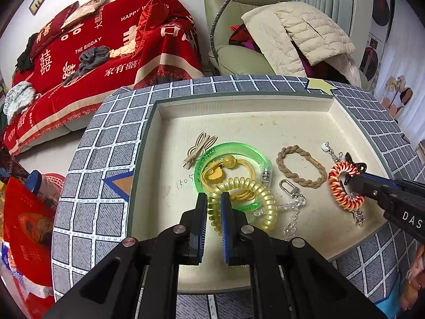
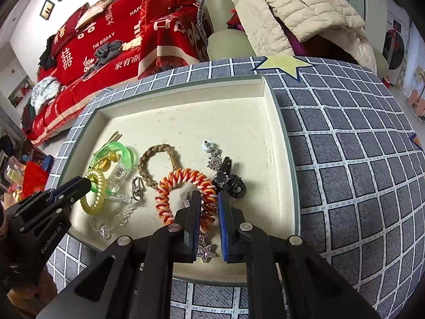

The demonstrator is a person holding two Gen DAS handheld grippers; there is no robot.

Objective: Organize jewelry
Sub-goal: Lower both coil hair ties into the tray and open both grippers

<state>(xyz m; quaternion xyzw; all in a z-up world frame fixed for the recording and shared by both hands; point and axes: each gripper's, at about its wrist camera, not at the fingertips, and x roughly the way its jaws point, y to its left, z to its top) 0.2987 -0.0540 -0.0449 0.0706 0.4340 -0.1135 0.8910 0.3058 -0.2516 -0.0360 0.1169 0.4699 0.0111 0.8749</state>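
A cream-lined tray (image 1: pixel 239 98) (image 2: pixel 183 91) holds the jewelry. My left gripper (image 1: pixel 213 198) (image 2: pixel 86 183) is shut on a yellow spiral hair tie (image 1: pixel 261 199) (image 2: pixel 97 186), which lies across a green clear bangle (image 1: pixel 233 147) (image 2: pixel 117 146). My right gripper (image 2: pixel 209 196) (image 1: pixel 352 183) is shut on an orange-and-white spiral hair tie (image 2: pixel 180 179) (image 1: pixel 337 170). Between the two coils lie a brown braided band (image 1: pixel 300 167) (image 2: pixel 156 150) and a clear chain with a metal clasp (image 1: pixel 292 204) (image 2: pixel 124 204).
A beige bow clip (image 1: pixel 199 146), a black claw clip (image 2: pixel 228 180), a rhinestone earring (image 2: pixel 213 156) and a star charm (image 2: pixel 205 251) also lie in the tray. A grey checked cloth (image 2: pixel 358 159) covers the surface around it. A red-covered sofa and an armchair stand behind.
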